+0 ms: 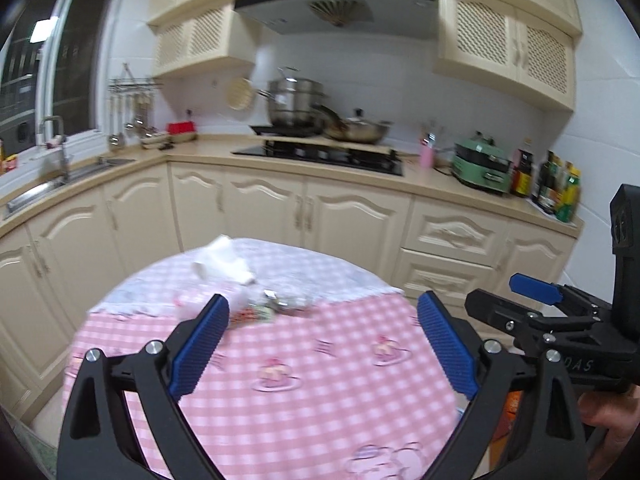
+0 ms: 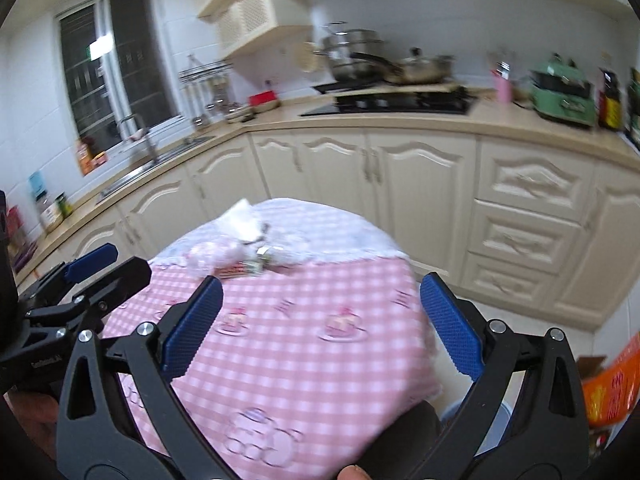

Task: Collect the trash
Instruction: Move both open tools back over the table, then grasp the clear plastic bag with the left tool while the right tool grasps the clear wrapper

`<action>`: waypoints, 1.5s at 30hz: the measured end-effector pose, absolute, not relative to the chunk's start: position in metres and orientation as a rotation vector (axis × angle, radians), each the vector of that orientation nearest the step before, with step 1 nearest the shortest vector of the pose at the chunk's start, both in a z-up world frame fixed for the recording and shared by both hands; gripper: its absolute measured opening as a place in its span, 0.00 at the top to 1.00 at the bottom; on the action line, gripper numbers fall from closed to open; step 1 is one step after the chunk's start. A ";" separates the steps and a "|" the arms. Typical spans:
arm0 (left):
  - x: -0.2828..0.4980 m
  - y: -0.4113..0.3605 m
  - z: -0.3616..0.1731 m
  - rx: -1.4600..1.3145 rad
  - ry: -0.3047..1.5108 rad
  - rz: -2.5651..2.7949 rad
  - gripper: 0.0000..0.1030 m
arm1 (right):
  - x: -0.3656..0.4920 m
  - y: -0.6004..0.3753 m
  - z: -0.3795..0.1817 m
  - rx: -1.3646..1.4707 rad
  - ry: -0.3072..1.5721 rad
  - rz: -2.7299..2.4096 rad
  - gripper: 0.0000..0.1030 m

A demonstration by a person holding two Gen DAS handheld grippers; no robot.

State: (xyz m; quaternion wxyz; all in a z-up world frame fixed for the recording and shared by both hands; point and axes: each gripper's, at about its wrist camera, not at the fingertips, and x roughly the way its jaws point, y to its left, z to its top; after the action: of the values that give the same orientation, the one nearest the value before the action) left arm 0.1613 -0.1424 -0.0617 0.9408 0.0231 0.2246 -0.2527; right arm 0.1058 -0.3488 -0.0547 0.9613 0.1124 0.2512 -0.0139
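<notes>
the left gripper [image 1: 322, 314] and the right gripper [image 2: 320, 296] hover side by side above the pink checked surface [image 1: 320, 380], each with its jaws spread wide apart and empty. the trash [image 1: 264, 304], a blurred heap of white tissue and crumpled wrappers, lies toward the far side of the surface, just beyond the left gripper's left blue pad and apart from both grippers.

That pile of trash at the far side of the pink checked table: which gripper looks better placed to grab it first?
Probably the left gripper. In its own view the trash pile lies just past its left finger. The right gripper is also open and empty, but sits further right, so the pile lies further off to its left.
</notes>
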 end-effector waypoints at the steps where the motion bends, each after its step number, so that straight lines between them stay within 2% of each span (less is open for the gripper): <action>1: 0.161 -0.136 -0.061 0.045 0.450 -0.501 0.10 | 0.111 -0.339 -0.053 0.214 0.506 -0.011 0.06; 6: 0.176 -0.091 -0.066 0.022 0.438 -0.409 0.09 | 0.141 -0.306 -0.055 0.159 0.525 0.037 0.06; 14: 0.235 -0.048 -0.117 -0.002 0.550 -0.327 0.09 | 0.196 -0.289 -0.096 0.145 0.637 0.049 0.06; 26: 0.377 -0.100 -0.176 0.138 0.706 -0.366 0.09 | 0.294 -0.315 -0.146 0.220 0.770 0.034 0.06; 30: 0.405 -0.109 -0.204 0.080 0.779 -0.408 0.09 | 0.341 -0.317 -0.171 0.230 0.848 0.044 0.06; 31: 0.409 -0.109 -0.211 0.060 0.811 -0.430 0.10 | 0.348 -0.315 -0.176 0.226 0.863 0.053 0.06; 32: 0.412 -0.109 -0.214 0.047 0.831 -0.458 0.25 | 0.355 -0.313 -0.181 0.220 0.877 0.066 0.06; 33: 0.412 -0.107 -0.214 0.031 0.826 -0.472 0.28 | 0.359 -0.309 -0.186 0.210 0.881 0.087 0.07; 35: 0.412 -0.105 -0.215 0.012 0.826 -0.480 0.34 | 0.362 -0.301 -0.194 0.180 0.892 0.117 0.35; 36: 0.411 -0.104 -0.215 0.006 0.824 -0.483 0.36 | 0.360 -0.301 -0.193 0.171 0.876 0.104 0.41; 39: 0.405 -0.104 -0.213 0.012 0.804 -0.477 0.41 | 0.351 -0.301 -0.191 0.183 0.869 0.110 0.49; 40: 0.402 -0.104 -0.213 0.017 0.793 -0.473 0.42 | 0.345 -0.302 -0.190 0.189 0.865 0.111 0.82; 45: 0.393 -0.088 -0.210 -0.036 0.797 -0.466 0.44 | 0.313 -0.311 -0.177 0.206 0.839 0.079 0.82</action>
State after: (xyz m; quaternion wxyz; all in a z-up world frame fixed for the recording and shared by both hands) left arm 0.3929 -0.0876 -0.2104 0.8952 -0.0172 0.3844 -0.2248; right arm 0.3129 -0.3106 -0.1771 0.9075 0.0996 0.4063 0.0382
